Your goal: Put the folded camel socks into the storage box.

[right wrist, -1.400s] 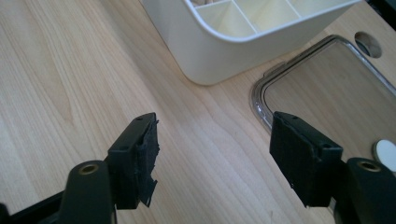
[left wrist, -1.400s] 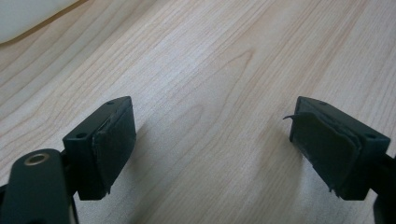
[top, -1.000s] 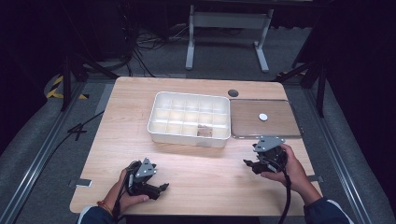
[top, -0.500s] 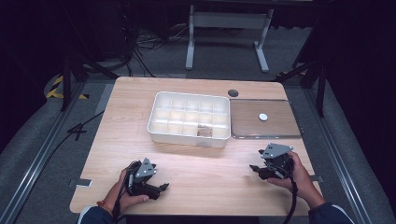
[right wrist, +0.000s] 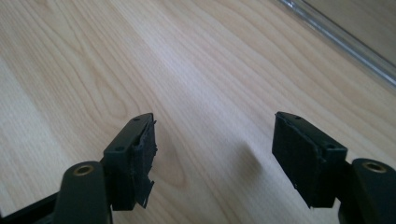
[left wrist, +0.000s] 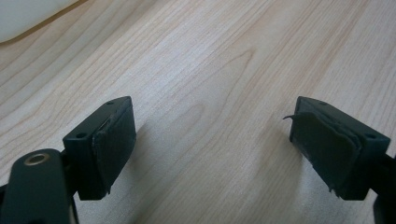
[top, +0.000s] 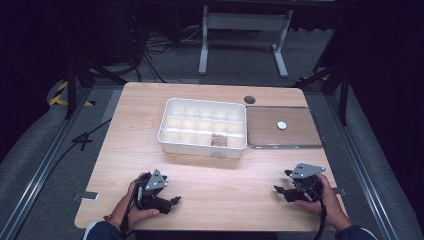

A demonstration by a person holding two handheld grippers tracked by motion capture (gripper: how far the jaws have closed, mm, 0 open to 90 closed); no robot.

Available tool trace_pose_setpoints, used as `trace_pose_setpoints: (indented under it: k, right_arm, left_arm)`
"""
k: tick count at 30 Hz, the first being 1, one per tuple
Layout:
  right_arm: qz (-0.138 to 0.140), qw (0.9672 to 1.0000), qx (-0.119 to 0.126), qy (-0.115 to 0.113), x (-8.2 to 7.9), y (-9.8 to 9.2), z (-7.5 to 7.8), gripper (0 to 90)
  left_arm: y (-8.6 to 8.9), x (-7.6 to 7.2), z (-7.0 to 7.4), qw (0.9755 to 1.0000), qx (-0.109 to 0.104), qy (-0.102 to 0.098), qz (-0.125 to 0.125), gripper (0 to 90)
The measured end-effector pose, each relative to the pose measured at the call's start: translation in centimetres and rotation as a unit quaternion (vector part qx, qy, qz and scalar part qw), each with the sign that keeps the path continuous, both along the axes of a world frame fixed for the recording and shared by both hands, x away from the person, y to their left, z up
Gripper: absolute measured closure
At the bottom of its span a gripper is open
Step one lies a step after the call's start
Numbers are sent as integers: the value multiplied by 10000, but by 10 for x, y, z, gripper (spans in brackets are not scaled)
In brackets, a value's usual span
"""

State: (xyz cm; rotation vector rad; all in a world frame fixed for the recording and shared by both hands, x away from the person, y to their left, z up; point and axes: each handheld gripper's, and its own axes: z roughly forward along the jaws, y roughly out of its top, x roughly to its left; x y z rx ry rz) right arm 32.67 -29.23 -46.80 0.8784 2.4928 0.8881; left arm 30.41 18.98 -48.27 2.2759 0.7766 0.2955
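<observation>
Wooden table (top: 210, 175) unmarked — both tongs (left wrist: 210, 140) (right wrist: 212, 149) agape, empty.

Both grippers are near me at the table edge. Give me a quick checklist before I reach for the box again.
1. Left gripper empty and open: ok, bare wood between the jaws.
2. Right gripper empty and open: ok; its jaws have just been opening, nothing between them.
3. Path to the white box: ok, only bare table lies between.
4. Clear lid off the box: ok, flat at the box's right side.
5. Box contents: cannot tell; one small dark item in a front compartment, too small to identify.
6. Pads sound: not ok, edges look frayed on both grippers.
</observation>
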Motion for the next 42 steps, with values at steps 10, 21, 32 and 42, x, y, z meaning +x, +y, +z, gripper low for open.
trace_pose_setpoints:
  k: [10,21,32,42]
  right_arm:
    - [-222,9978,590,181,-11,-24,-12,274]
    - [-188,9962,843,61,-15,-33,-18,254]
    - [-217,9963,829,39,-14,-33,-18,249]
    - [-218,9963,830,37,-14,-33,-18,249]
  left_arm:
    - [0,0,0,10000,-14,-3,-3,147]
    - [0,0,0,10000,-8,4,-6,147]
    - [0,0,-1,10000,-24,2,6,146]
    - [0,0,0,10000,-17,0,36,146]
